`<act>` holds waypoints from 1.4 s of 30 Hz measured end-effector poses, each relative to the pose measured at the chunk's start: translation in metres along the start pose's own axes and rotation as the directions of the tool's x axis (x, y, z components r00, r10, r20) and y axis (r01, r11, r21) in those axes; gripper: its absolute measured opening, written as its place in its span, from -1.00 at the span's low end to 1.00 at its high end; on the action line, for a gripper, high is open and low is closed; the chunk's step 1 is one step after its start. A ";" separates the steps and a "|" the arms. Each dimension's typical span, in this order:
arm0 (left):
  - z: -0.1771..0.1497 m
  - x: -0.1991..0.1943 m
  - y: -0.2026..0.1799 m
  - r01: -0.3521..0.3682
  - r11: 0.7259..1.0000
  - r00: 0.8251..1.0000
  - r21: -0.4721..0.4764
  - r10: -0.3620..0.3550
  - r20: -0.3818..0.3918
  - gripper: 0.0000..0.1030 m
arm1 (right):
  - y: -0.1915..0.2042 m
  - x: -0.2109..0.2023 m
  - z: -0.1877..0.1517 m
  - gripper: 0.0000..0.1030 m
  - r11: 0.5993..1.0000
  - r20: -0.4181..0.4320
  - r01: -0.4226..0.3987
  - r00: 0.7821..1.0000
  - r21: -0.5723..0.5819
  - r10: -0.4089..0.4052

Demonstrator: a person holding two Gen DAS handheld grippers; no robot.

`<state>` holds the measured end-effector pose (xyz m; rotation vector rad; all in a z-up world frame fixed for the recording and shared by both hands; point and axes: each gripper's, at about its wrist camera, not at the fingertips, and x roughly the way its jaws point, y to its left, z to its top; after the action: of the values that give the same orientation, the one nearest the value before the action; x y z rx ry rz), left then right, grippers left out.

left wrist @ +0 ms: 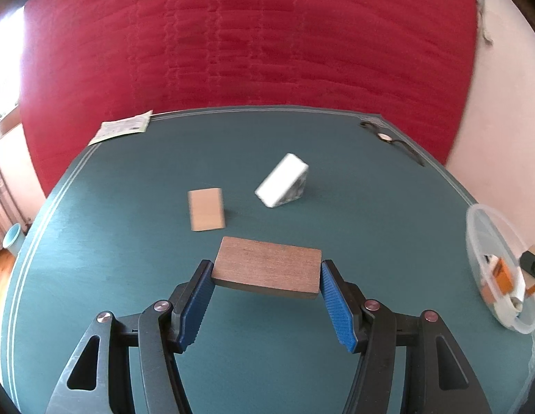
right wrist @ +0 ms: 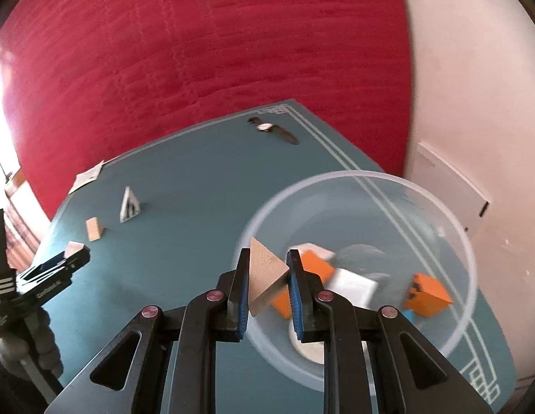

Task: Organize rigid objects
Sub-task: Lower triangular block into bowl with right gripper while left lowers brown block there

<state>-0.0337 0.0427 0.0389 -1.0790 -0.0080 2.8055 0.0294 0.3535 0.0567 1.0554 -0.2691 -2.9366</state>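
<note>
My left gripper [left wrist: 266, 267] is shut on a dark brown wooden block [left wrist: 267, 267], held flat above the teal table [left wrist: 129, 276]. Beyond it lie a light wooden block [left wrist: 206, 209] and a white wedge [left wrist: 282, 180]. My right gripper [right wrist: 269, 262] is shut on a pale wooden triangle [right wrist: 265, 272], hanging over the near rim of a clear plastic bowl [right wrist: 440, 193]. The bowl holds orange blocks [right wrist: 428, 293], a white block [right wrist: 352, 284] and other pieces. In the right wrist view the left gripper [right wrist: 76, 252] shows at the left with the brown block's end.
A wristwatch [right wrist: 272, 128] lies at the table's far right corner. A paper card [left wrist: 120, 129] sits on the far left edge. A red quilted cover [left wrist: 250, 34] rises behind the table. The bowl [left wrist: 498, 265] stands at the table's right side in the left wrist view.
</note>
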 end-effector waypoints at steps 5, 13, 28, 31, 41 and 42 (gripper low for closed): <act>0.001 0.000 -0.026 0.027 0.999 1.000 0.046 -0.026 -0.011 0.25 | -0.029 0.001 -0.005 -0.61 0.999 -0.013 0.033 0.999 0.037 -0.032; 0.003 0.000 -0.064 0.073 0.992 0.997 0.105 -0.071 -0.025 0.25 | -0.057 0.002 -0.003 -0.61 0.997 -0.012 0.047 0.999 0.062 -0.046; 0.011 -0.004 -0.132 0.159 0.963 0.987 0.218 -0.155 -0.038 0.26 | -0.084 0.006 0.000 -0.29 0.995 -0.002 0.067 0.998 0.073 -0.067; 0.012 -0.004 -0.148 0.185 0.952 0.983 0.245 -0.180 -0.045 0.26 | -0.090 0.005 0.000 -0.24 0.994 0.008 0.076 0.997 0.082 -0.077; 0.016 0.001 -0.193 0.276 0.914 0.961 0.296 -0.266 -0.075 0.26 | -0.107 0.002 0.001 -0.21 0.988 0.038 0.094 0.994 0.124 -0.100; 0.016 0.003 -0.197 0.282 0.911 0.959 0.300 -0.272 -0.076 0.26 | -0.105 0.002 0.001 -0.21 0.988 0.042 0.094 0.994 0.122 -0.099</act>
<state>-0.0218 0.2393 0.0595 -0.9625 0.2519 2.4325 0.0325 0.4575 0.0394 1.0411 -0.4115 -3.0698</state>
